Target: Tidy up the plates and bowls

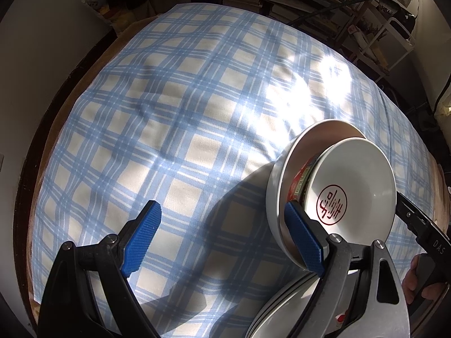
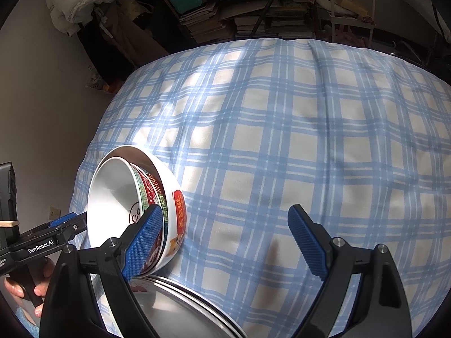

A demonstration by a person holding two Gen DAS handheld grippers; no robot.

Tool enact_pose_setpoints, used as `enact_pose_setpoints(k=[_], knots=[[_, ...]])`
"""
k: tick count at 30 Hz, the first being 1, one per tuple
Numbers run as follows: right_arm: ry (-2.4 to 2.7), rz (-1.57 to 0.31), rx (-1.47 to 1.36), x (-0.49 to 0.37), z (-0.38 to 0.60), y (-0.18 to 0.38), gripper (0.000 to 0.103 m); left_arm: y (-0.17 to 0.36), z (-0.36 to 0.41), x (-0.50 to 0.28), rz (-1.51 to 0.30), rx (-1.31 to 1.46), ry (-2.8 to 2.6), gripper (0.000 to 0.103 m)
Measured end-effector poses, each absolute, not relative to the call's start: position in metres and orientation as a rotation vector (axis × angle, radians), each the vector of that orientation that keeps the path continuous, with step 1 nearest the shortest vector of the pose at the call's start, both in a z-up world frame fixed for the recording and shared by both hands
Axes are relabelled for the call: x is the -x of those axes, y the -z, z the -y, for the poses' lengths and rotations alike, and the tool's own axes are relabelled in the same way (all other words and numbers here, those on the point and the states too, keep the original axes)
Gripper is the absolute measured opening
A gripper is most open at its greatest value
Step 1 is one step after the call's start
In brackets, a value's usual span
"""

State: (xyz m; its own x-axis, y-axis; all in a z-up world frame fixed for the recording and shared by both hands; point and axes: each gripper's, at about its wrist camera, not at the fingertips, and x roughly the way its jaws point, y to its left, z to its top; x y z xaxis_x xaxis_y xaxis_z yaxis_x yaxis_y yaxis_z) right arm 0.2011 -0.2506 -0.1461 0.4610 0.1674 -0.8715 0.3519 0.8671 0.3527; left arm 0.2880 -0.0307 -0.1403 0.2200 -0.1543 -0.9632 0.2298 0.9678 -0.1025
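Nested bowls (image 1: 355, 174) stand low right in the left wrist view; the inner one is white with a red seal mark, and its outside carries a red-green pattern. They rest by a stack of plates (image 1: 282, 304) at the bottom edge. My left gripper (image 1: 224, 239) is open over the cloth, its right finger overlapping the bowls' rim. In the right wrist view the bowls (image 2: 177, 211) lie low left, partly behind the left finger of my open right gripper (image 2: 225, 243). The plates (image 2: 180, 309) lie below. The bowls look tilted. Neither gripper clamps anything.
A blue-and-white checked cloth (image 1: 174, 118) covers the table (image 2: 296, 140). Shelves with books and clutter (image 2: 225, 8) stand beyond the far edge. A hand holds the other gripper (image 2: 67, 219) at the left. The right gripper's finger (image 1: 408, 214) shows beside the bowls.
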Motion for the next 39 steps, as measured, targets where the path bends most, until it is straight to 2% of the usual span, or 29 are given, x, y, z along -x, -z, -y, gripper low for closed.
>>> enact_pose_setpoints(k=[10, 14, 24, 34, 39], knots=[[0.122, -1.1, -0.529, -0.204, 0.25, 0.148, 0.094, 0.141, 0.028, -0.292, -1.328, -0.039, 0.272, 0.088], [0.081, -1.102, -0.562, -0.207, 0.248, 0.148, 0.078, 0.137, 0.028, -0.292, -1.32, -0.044, 0.27, 0.088], [0.063, -1.088, -0.535, -0.208, 0.241, 0.144, 0.059, 0.135, 0.03, -0.29, -1.305, -0.079, 0.263, 0.088], [0.046, -1.102, -0.513, -0.216, 0.232, 0.139, 0.031, 0.135, 0.032, -0.291, -1.296, -0.111, 0.249, 0.088], [0.037, -1.131, -0.481, -0.221, 0.229, 0.138, 0.029, 0.134, 0.032, -0.291, -1.298, -0.107, 0.255, 0.088]])
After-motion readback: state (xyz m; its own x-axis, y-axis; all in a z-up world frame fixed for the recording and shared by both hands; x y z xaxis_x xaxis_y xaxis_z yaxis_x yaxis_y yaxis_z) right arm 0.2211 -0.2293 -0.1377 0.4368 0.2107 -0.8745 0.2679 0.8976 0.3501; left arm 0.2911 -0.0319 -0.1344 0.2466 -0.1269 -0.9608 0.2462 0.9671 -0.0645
